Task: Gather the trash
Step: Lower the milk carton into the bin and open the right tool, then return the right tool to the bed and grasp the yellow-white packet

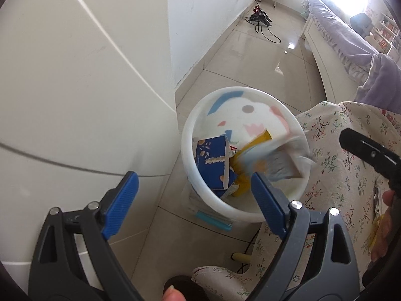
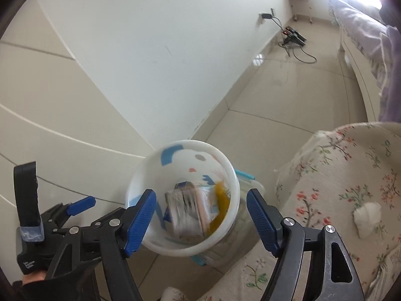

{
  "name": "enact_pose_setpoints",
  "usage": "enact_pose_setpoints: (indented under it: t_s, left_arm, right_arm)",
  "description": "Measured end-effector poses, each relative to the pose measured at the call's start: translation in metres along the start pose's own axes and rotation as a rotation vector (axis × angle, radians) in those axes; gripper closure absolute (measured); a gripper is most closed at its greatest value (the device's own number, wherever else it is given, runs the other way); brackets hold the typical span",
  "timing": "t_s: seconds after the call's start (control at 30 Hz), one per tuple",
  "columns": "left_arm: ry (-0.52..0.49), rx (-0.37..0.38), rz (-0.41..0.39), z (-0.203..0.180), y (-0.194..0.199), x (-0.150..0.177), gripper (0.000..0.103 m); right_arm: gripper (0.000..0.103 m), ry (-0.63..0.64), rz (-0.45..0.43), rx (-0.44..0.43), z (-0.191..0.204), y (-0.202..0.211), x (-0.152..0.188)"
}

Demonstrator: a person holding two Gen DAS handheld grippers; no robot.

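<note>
White wall (image 2: pixel 175 50), glossy beige tile floor (image 1: pixel 263 57), lavender-covered bed (image 1: pixel 338 32), bright window glare.

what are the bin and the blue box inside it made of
The bin looks like smooth white plastic: thin, slightly translucent wall with printed cartoon shapes. The blue box seems printed cardboard, judging by its flat panels, folded white edges and matte surface.

Glossy beige tiled floor (image 1: pixel 253 57); plain white wall (image 2: pixel 175 50); black charger and cables (image 1: pixel 260 20) by wall; lilac-covered bed (image 1: pixel 338 30); cream floral quilted cover (image 2: pixel 338 175); white cabinet panel (image 1: pixel 75 87).
</note>
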State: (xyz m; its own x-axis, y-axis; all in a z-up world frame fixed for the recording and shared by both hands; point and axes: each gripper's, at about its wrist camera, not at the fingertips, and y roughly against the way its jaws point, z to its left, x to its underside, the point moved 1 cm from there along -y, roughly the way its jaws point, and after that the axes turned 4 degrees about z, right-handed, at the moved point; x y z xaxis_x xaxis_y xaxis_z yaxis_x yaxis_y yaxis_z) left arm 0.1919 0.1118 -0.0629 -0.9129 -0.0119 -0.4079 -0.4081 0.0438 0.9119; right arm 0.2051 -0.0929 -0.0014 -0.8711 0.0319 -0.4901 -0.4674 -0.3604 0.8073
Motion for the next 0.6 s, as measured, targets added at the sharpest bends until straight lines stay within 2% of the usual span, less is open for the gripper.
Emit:
enact_pose_setpoints:
  t_s: [0.33, 0.37, 0.43, 0.6]
  left_arm:
    - [-0.021, 0.02, 0.002, -0.007, 0.004, 0.007, 0.011]
    - [-0.027, 0.022, 0.002, -0.01, 0.005, 0.008, 0.011]
    - [-0.031, 0.034, 0.004, -0.014, 0.006, 0.01, 0.003]
    - [-0.063, 0.078, 0.025, -0.029, 0.01, 0.019, 0.002]
  right_arm:
    - [0.026, -0.021, 0.007, 0.12, -0.021, 0.044, 0.02]
    - [0.026, -0.028, 0.006, 0.132, -0.023, 0.051, 0.024]
    - [0.026, -0.042, 0.008, 0.149, -0.03, 0.06, 0.03]
    - [0.026, -0.073, 0.027, 0.196, -0.052, 0.085, 0.049]
